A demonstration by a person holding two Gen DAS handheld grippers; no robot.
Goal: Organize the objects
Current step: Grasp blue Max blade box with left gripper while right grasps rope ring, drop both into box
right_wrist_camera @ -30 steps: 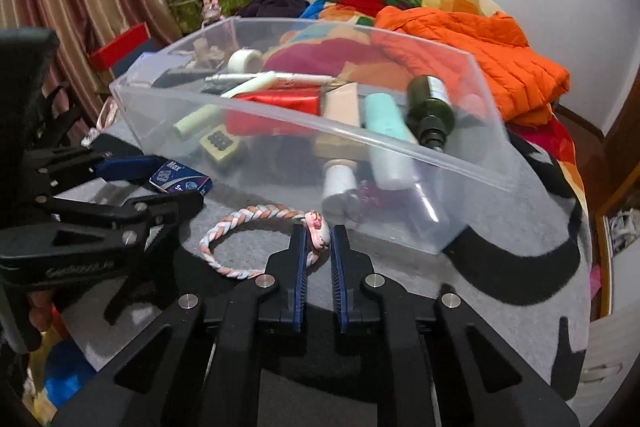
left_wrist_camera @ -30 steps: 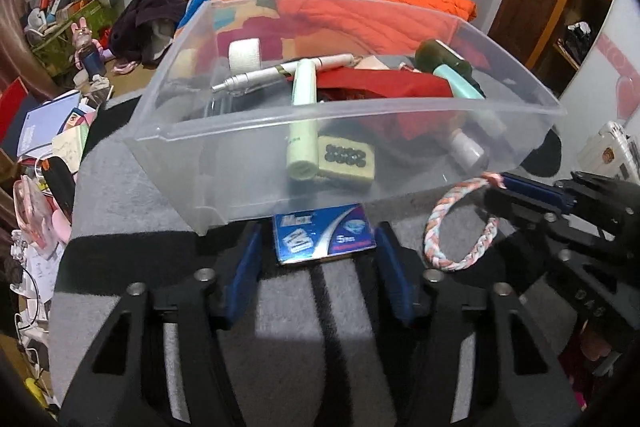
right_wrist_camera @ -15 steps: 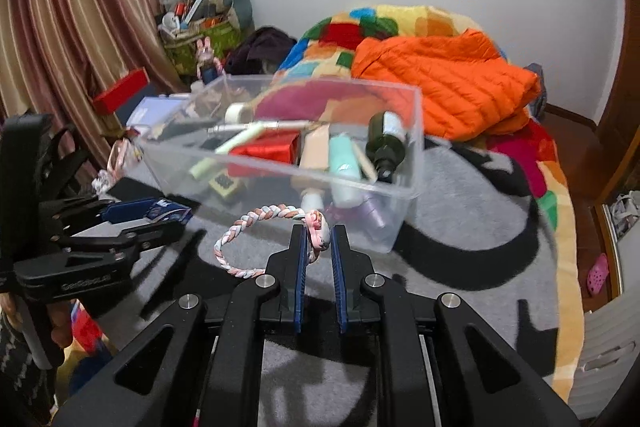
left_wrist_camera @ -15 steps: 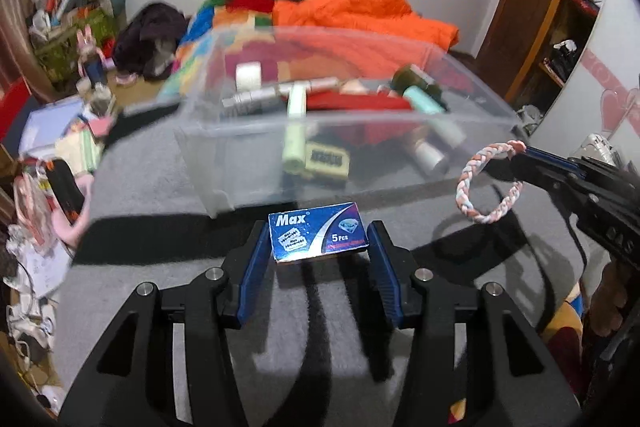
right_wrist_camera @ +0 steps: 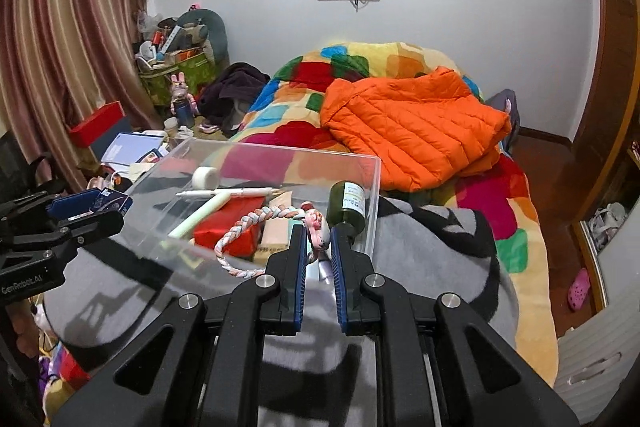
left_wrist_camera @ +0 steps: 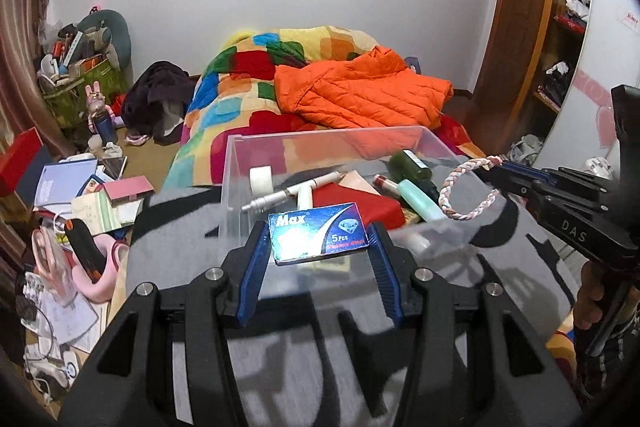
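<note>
My left gripper (left_wrist_camera: pixel 318 241) is shut on a small blue "Max" box (left_wrist_camera: pixel 318 231) and holds it in the air above the near edge of a clear plastic bin (left_wrist_camera: pixel 236 163). My right gripper (right_wrist_camera: pixel 319 235) is shut on a braided pink-and-white bracelet (right_wrist_camera: pixel 244 227) by its pink charm, held over the bin's (right_wrist_camera: pixel 372 195) near right side. The bracelet (left_wrist_camera: pixel 466 193) and right gripper (left_wrist_camera: pixel 520 181) also show in the left wrist view. The bin holds a tape roll (left_wrist_camera: pixel 261 179), a white pen (left_wrist_camera: pixel 296 191), a red box (left_wrist_camera: pixel 356 201), a dark green bottle (right_wrist_camera: pixel 347 207) and a teal tube (left_wrist_camera: pixel 420 199).
The bin stands on a grey-and-black blanket (left_wrist_camera: pixel 320 367). Behind it lie a multicoloured quilt (left_wrist_camera: pixel 248 83) and an orange jacket (right_wrist_camera: pixel 412 123). Books, boxes and clutter (left_wrist_camera: pixel 80 195) cover the floor on the left. A wooden wardrobe (left_wrist_camera: pixel 560 47) stands on the right.
Both grippers rose and moved forward over the bin with their loads: the blue box came off the blanket, the bracelet lifted from beside the bin to above it.
</note>
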